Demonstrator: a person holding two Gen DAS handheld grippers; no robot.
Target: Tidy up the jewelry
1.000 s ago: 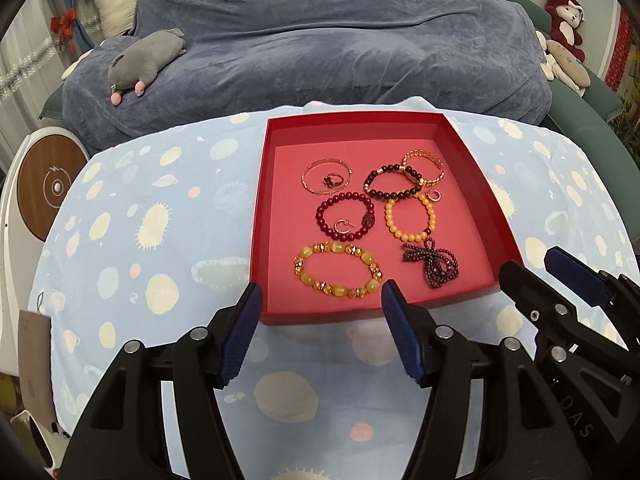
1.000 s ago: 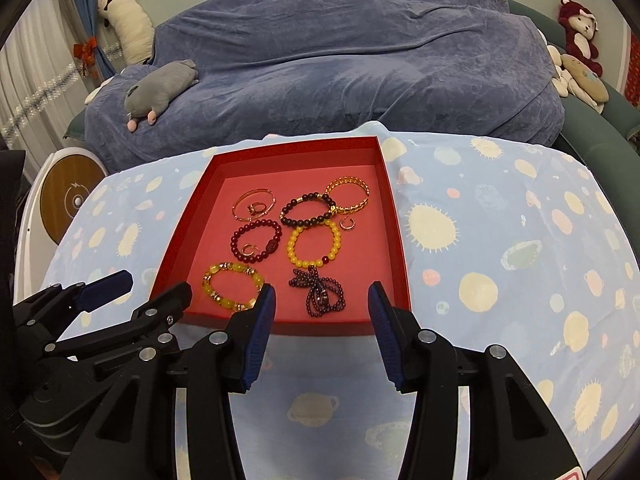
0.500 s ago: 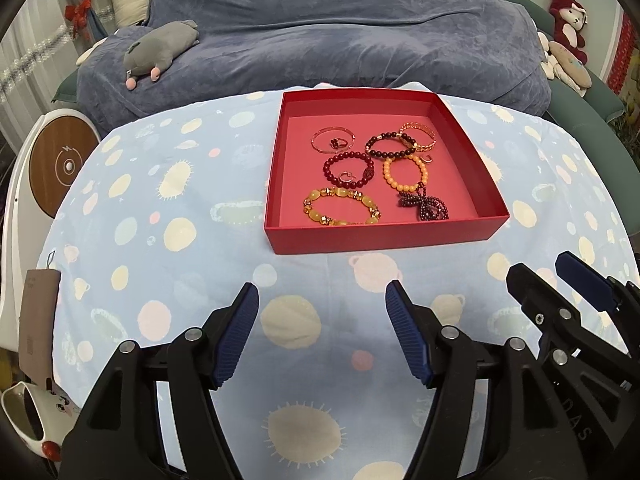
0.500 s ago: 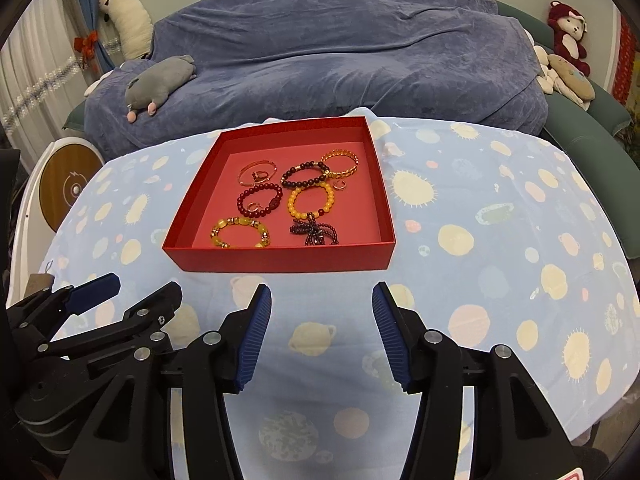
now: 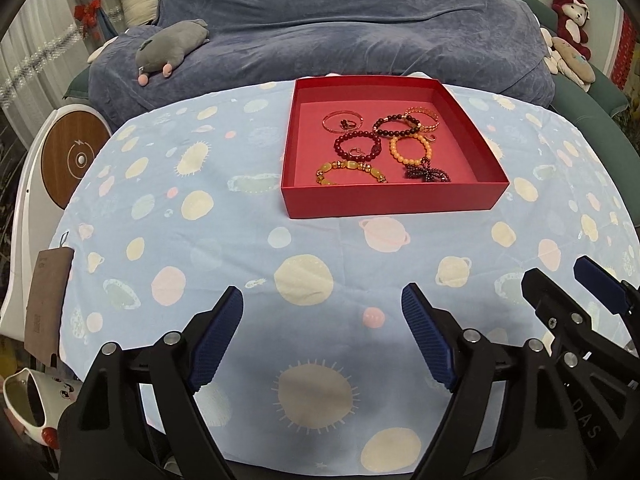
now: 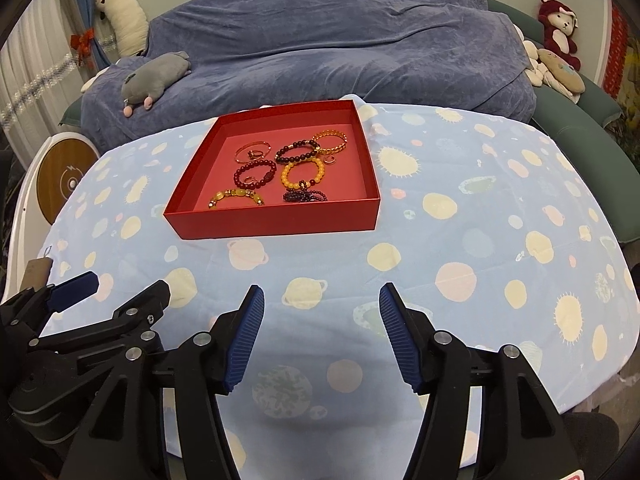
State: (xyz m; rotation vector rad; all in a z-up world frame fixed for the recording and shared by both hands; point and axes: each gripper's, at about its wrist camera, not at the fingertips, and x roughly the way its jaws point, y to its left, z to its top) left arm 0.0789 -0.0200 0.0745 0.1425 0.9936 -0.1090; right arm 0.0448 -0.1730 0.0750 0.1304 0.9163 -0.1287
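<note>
Light blue planet-print cloth (image 5: 208,240) covers the table under your tongs. Your left gripper (image 5: 322,338) and right gripper (image 6: 320,334) both hover with jaws spread wide, holding nothing. Well ahead of both sits the shallow red cardboard box (image 5: 394,202), with the beaded bracelets (image 5: 357,148) lying inside it.

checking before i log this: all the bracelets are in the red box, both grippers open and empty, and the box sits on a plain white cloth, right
Not quite: the cloth under the red box is light blue with planets and suns, as the right wrist view shows. The bracelets are inside; left gripper and right gripper are open and empty.
</note>
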